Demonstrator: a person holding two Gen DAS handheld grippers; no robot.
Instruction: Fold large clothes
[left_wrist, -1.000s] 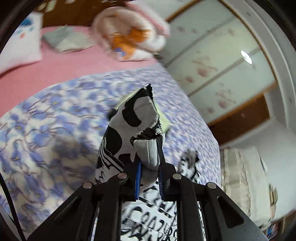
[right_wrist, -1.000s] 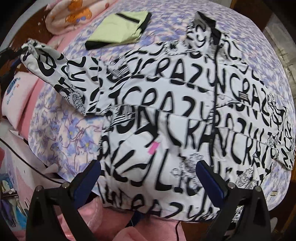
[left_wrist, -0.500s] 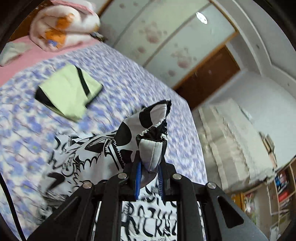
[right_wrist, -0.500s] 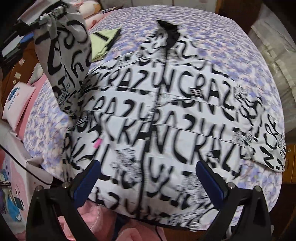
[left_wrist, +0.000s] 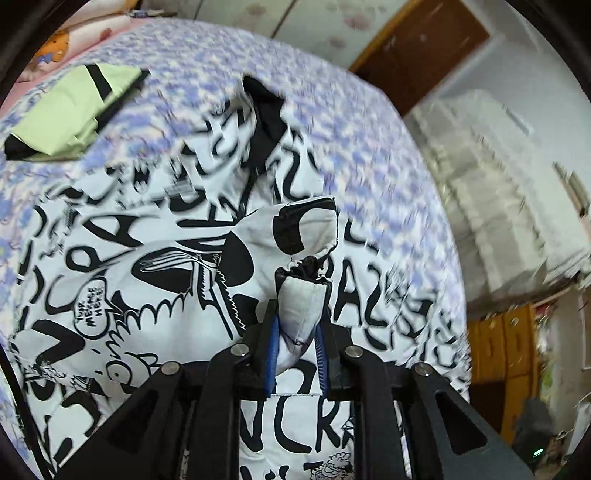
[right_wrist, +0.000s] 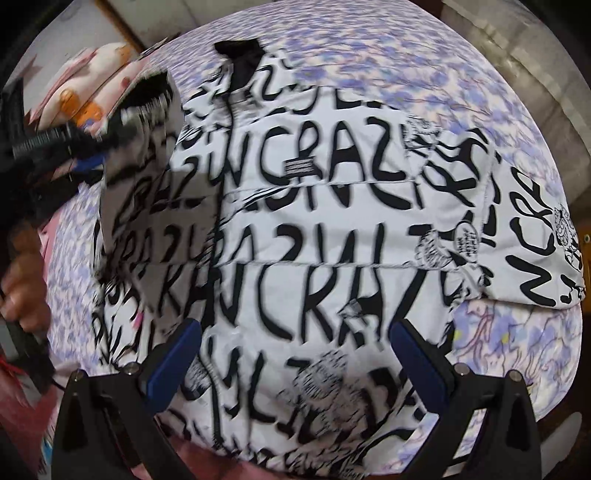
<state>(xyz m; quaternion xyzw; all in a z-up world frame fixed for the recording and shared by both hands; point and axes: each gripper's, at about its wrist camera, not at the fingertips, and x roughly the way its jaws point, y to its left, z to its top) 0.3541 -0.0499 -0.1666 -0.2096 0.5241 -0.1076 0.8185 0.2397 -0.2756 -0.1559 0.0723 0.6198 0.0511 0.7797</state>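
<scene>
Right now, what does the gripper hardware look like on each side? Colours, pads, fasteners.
Both match: matte black angular linkage arms with round silver screws at the pivots, and blue pads lining the fingers. Left gripper: blue pads show as narrow strips. Right gripper: broad blue pads on black fingers. In the right view, the left tool's black body appears blurred at the frame's left. No sleeves visible.

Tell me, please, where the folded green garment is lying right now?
In the left wrist view, the folded green garment lies at upper left on the floral bedspread, beyond and apart from the printed jacket.
</scene>
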